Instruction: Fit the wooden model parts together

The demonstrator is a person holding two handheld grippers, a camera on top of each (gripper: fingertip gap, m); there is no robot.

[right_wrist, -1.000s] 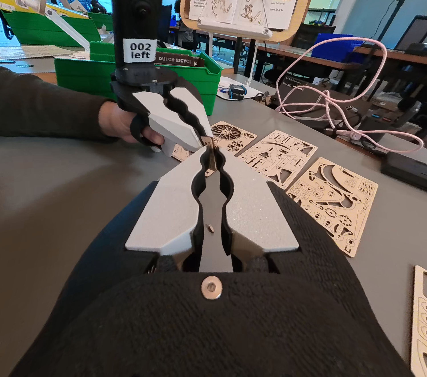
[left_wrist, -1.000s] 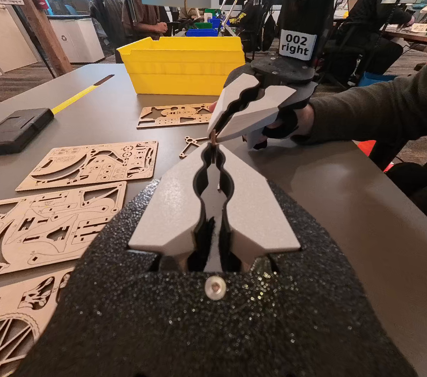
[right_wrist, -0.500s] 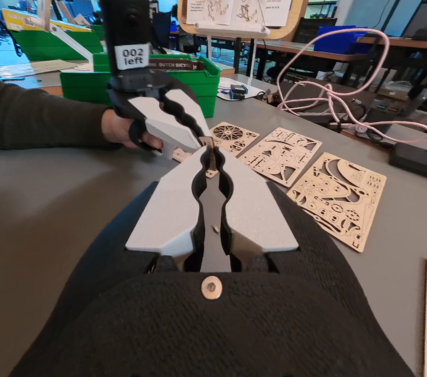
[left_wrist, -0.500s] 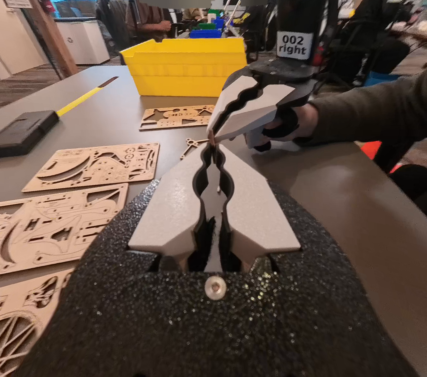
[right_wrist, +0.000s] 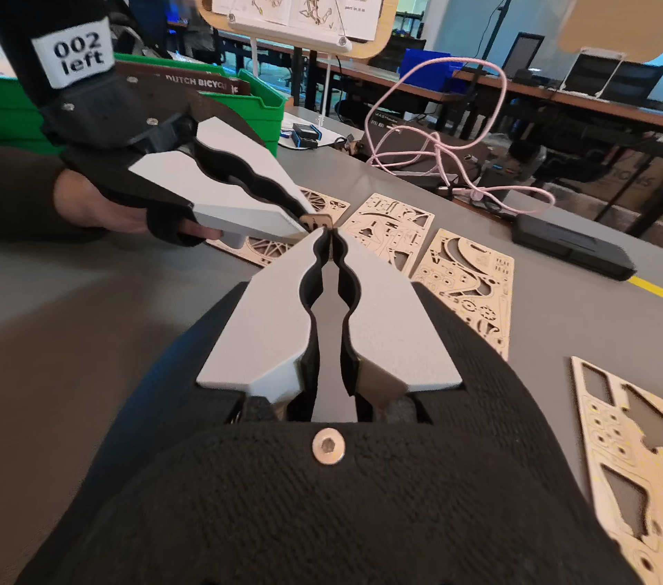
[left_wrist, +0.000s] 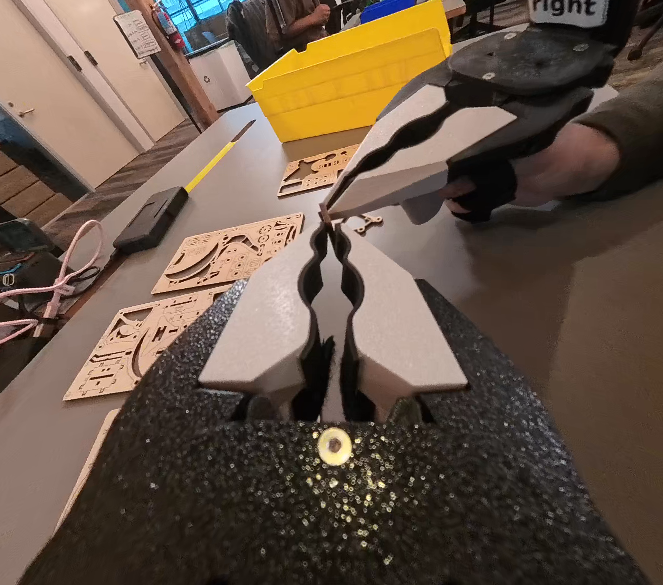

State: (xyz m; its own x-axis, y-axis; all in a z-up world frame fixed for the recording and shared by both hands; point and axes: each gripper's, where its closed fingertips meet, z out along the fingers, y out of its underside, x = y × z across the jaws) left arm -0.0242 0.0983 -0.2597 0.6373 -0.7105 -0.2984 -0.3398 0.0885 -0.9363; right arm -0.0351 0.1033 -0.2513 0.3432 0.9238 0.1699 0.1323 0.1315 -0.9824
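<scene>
**Kid:** Claws first! What are they doing?

**Helper:** The left claw [left_wrist: 329, 227] is pinched nearly closed at its tips. It meets the right claw [left_wrist: 328, 211] tip to tip, up above the desk [left_wrist: 502, 299]. The right claw is pinched closed too, and a tiny wooden piece [left_wrist: 324, 212] pokes out of its tips.

**Kid:** Does the left claw hold something?

**Helper:** Yes. From the right wrist view, a small rounded wooden part [right_wrist: 317, 220] sits in the tips of the left claw [right_wrist: 308, 223]. The right claw [right_wrist: 329, 233] touches it there. I cannot tell if the two bits are already joined or only touching.

**Kid:** How do you do this step well?

**Helper:** I think you hold one claw steady and push the other in slowly and straight. Line up the peg and the slot first. The bits are thin, so twisting could snap them or make one slip out.

**Kid:** Where are the other parts?

**Helper:** Flat wooden sheets [left_wrist: 233, 252] lie on the desk to the left. One loose cut-out piece [left_wrist: 369, 221] lies just beyond the tips. A yellow bin [left_wrist: 351, 91] stands farther back.

**Kid:** Is the job nearly done?

**Helper:** No, I think. Most parts are not yet out of their sheets.
</scene>
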